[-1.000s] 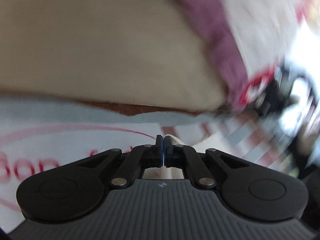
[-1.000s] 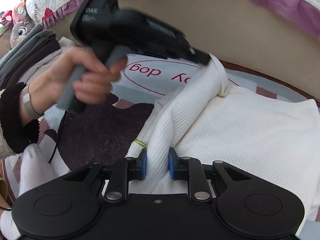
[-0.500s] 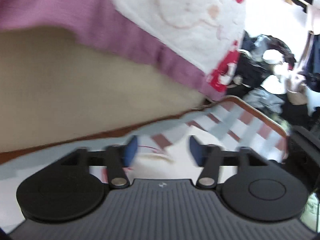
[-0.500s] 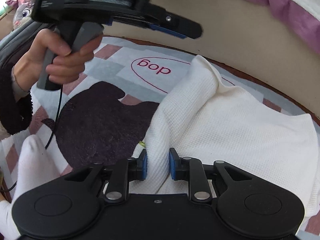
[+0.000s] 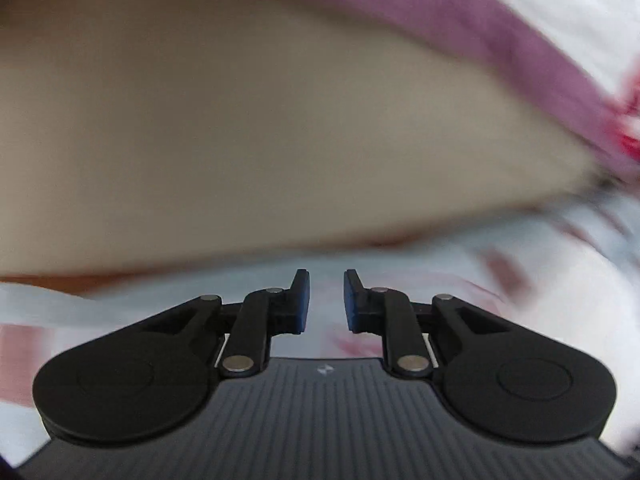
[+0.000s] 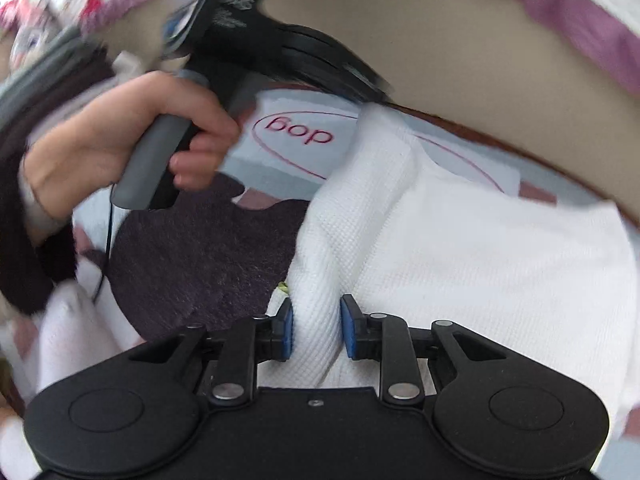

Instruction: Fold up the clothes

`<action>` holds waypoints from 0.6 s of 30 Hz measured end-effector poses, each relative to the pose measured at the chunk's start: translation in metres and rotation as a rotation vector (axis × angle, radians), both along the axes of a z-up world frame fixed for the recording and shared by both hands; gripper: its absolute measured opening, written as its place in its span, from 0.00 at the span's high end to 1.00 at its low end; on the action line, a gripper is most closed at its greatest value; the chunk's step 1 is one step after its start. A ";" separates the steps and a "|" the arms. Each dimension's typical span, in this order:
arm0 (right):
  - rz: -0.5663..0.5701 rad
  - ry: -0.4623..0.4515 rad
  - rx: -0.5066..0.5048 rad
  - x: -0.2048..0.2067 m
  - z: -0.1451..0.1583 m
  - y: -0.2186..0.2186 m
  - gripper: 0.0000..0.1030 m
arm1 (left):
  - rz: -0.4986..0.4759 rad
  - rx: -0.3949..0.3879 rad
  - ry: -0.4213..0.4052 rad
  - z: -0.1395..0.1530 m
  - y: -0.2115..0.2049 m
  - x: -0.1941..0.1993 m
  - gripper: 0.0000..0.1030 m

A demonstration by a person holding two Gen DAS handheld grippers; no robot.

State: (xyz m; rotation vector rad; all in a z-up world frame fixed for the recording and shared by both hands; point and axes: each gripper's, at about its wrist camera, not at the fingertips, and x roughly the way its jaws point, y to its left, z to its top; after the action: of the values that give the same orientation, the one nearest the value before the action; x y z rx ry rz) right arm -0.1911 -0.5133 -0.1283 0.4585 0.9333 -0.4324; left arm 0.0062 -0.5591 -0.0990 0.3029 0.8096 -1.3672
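A white waffle-knit garment (image 6: 480, 260) lies spread on the rug, with a raised fold running toward me. My right gripper (image 6: 316, 328) has that fold between its blue pads; the cloth fills the gap and touches both pads while the jaws are opening. In the left wrist view my left gripper (image 5: 325, 300) hangs over the rug with a narrow gap between its pads, nothing in it, and its jaws are closing. The right wrist view shows a hand (image 6: 132, 148) holding the left gripper's handle above the rug, off the garment.
The rug (image 6: 300, 134) carries red "dog" lettering and a dark fuzzy patch (image 6: 200, 264). A beige bed side (image 6: 440, 60) with a purple-edged quilt (image 6: 580, 12) closes off the far side. Grey clothes (image 6: 48, 64) are piled at far left. A cable (image 6: 108, 248) hangs from the handle.
My left gripper came off the garment's far edge, opened wide, then narrowed again while lifting and rolling. The right gripper stayed on the fold, its pads slightly wider apart.
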 end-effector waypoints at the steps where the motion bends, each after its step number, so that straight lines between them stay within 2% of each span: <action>1: -0.018 -0.016 0.015 -0.004 0.002 -0.001 0.67 | 0.004 -0.015 0.060 0.005 0.008 0.008 0.81; 3: -0.054 -0.064 0.026 -0.017 0.015 -0.007 0.61 | -0.024 -0.034 0.215 0.010 0.032 0.014 0.62; 4: -0.085 -0.103 0.027 -0.028 0.023 -0.013 0.58 | -0.030 -0.026 0.236 0.012 0.044 0.009 0.50; 5: -0.137 -0.131 0.005 -0.040 0.030 -0.021 0.49 | -0.047 -0.015 0.226 0.014 0.053 0.000 0.48; 6: -0.201 -0.153 -0.030 -0.054 0.036 -0.030 0.46 | -0.069 -0.003 0.209 0.016 0.061 -0.011 0.47; 8: -0.330 -0.197 -0.101 -0.082 0.048 -0.047 0.45 | -0.122 0.047 0.187 0.015 0.063 -0.028 0.38; 10: -0.424 -0.203 -0.120 -0.104 0.047 -0.064 0.45 | -0.149 0.060 0.214 0.012 0.064 -0.043 0.38; 13: -0.488 -0.176 -0.150 -0.123 0.035 -0.078 0.45 | -0.187 0.047 0.285 0.005 0.065 -0.059 0.33; 15: -0.524 -0.167 -0.157 -0.133 0.026 -0.086 0.45 | -0.207 0.039 0.293 0.001 0.066 -0.066 0.31; 16: -0.534 -0.171 -0.145 -0.135 0.020 -0.089 0.45 | -0.207 0.031 0.282 -0.002 0.064 -0.071 0.27; 18: -0.542 -0.191 -0.115 -0.136 0.007 -0.095 0.45 | -0.163 0.015 0.205 -0.005 0.068 -0.072 0.26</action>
State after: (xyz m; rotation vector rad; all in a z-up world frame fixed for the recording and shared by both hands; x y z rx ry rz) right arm -0.3267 -0.6084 -0.1214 0.6363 0.5862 -0.9121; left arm -0.0660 -0.4910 -0.1044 0.2473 0.9817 -1.5637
